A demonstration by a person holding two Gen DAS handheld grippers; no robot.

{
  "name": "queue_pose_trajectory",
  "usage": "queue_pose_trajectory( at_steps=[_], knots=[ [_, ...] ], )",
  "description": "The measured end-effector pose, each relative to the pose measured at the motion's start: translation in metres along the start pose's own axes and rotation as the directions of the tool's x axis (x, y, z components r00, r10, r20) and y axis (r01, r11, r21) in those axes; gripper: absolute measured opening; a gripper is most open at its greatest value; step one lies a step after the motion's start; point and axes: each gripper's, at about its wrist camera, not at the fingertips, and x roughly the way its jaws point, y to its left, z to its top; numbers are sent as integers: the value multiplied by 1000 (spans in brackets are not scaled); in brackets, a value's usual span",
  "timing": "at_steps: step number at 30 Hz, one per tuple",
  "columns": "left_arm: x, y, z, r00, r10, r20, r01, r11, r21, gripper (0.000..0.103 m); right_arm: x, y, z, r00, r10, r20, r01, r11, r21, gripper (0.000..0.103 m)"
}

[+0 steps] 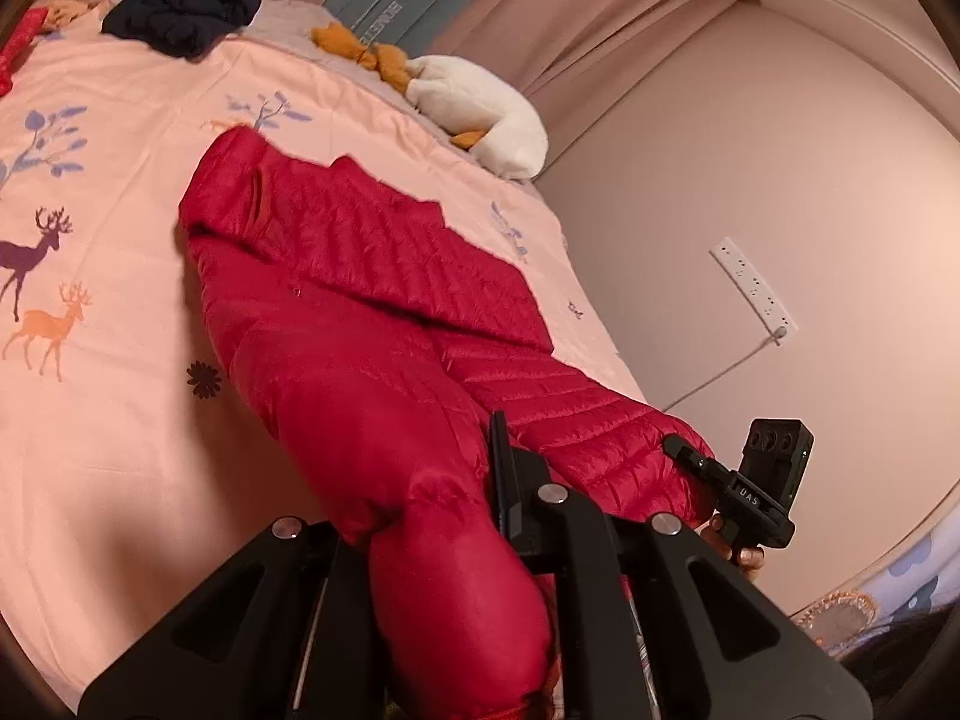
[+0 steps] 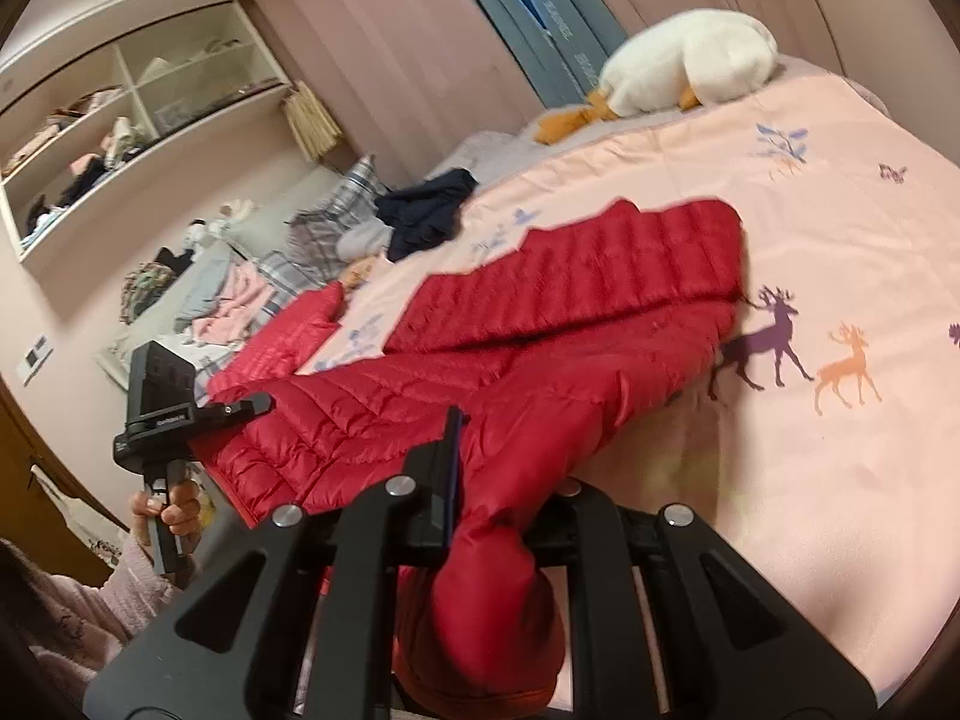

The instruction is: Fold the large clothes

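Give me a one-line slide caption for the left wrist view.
Left gripper jaws shut on a red down jacket spread over a pink deer-print bedspread, white plush goose beyond.

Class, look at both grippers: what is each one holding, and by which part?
Both hold the red down jacket: the left gripper and right gripper each clamp bunched fabric at its near edge; exact part unclear.

The jacket lies along the bed, its near end lifted off it. Beyond it at the bed's far end sit a heap of clothes and a plush goose
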Motion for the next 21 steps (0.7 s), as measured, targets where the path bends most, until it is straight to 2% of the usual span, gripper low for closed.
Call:
queue_pose_trajectory(
  at_steps=[12,21],
  knots=[
    [-32,-30,5,998,-37,55,31,994,108,10,-44,28,2,991,93,94,-85,992,-91,13],
    [-47,-51,11,992,-78,101,55,976,209,10,-78,49,0,968,190,162,-160,971,-180,13]
  ],
)
